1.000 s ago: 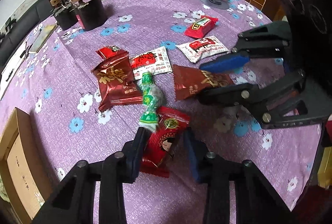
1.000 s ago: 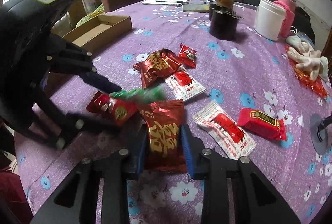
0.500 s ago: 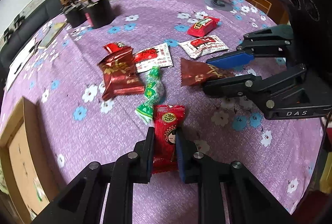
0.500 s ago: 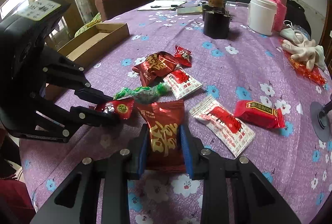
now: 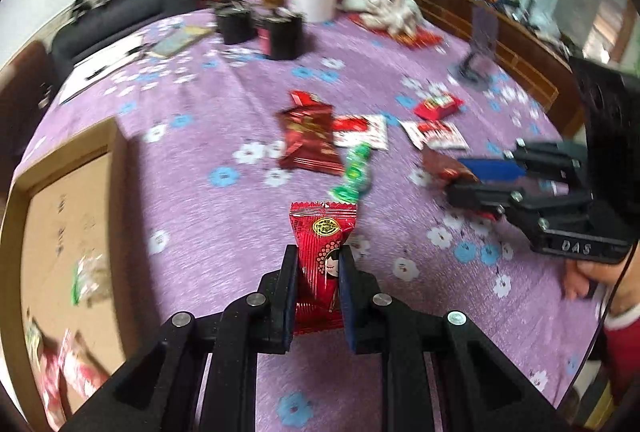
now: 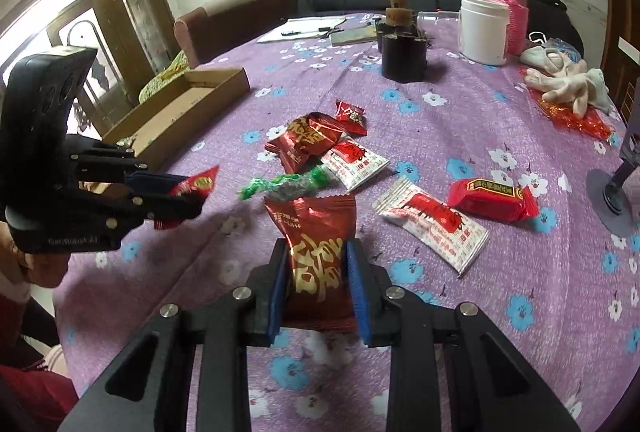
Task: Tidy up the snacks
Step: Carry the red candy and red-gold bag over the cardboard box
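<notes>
My left gripper (image 5: 318, 264) is shut on a small red snack packet (image 5: 320, 252) with a cartoon face, lifted off the purple flowered tablecloth. In the right wrist view that same left gripper (image 6: 196, 195) shows at the left with the red packet (image 6: 198, 183) in it. My right gripper (image 6: 316, 260) is shut on a dark red foil packet (image 6: 316, 244) with gold lettering, also raised. On the cloth lie a green candy (image 6: 286, 183), a dark red foil bag (image 6: 306, 141), white-and-red sachets (image 6: 434, 220) and a red bar (image 6: 490, 193). A cardboard box (image 5: 68, 232) with snacks inside sits at the left.
Black containers (image 6: 402, 53), a white jar (image 6: 482, 29), a pink flask (image 6: 514, 15) and white gloves (image 6: 568, 87) stand at the table's far side. A grey phone stand (image 6: 616, 191) is at the right edge. Papers (image 6: 304, 29) lie near the sofa.
My left gripper closed on the red cartoon packet, lifted it off the cloth and swung toward the cardboard box. My right gripper kept its grip on the dark red foil packet and rose slightly.
</notes>
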### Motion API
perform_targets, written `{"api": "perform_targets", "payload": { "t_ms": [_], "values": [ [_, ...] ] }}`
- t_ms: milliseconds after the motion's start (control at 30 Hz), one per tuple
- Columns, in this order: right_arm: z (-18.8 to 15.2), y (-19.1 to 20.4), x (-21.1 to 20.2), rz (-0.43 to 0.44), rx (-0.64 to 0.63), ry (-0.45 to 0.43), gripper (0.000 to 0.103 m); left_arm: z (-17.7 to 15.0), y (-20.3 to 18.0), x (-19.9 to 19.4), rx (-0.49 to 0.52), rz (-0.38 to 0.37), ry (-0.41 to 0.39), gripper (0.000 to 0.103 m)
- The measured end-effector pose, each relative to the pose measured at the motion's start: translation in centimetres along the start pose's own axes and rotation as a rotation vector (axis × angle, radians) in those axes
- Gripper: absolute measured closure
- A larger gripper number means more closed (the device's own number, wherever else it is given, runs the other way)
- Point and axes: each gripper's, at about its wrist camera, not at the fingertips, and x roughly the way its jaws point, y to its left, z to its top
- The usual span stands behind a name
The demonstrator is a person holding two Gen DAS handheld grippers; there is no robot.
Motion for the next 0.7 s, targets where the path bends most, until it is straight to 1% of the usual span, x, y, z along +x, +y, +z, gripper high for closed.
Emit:
{"api": "perform_targets", "payload": {
  "t_ms": [100, 233, 367, 533, 700],
  "values": [
    [0.1, 0.6, -0.5, 0.002, 0.02, -0.027, 0.076, -0.4, 0.8, -1.5, -0.045, 0.014, -0.043, 0.085],
    [0.6, 2.2, -1.5, 0.014, 0.027, -0.073, 0.076, -0.8, 2.1, -3.3, -0.106, 0.062, -0.085, 0.085],
    [1.9, 4.9, -2.0, 0.046, 0.011, -0.112, 0.076, -1.5, 3.9, -5.1, -0.163, 0.12, -0.115, 0.085],
    [3.2, 7.6, -1.4, 0.086, -0.012, -0.125, 0.076, -2.7, 6.4, -7.1, -0.224, 0.198, -0.148, 0.085],
    [4.5, 10.2, -0.3, 0.12, -0.02, -0.13, 0.075, -4.1, 8.9, -8.6, -0.28, 0.239, -0.171, 0.085]
  ]
}}
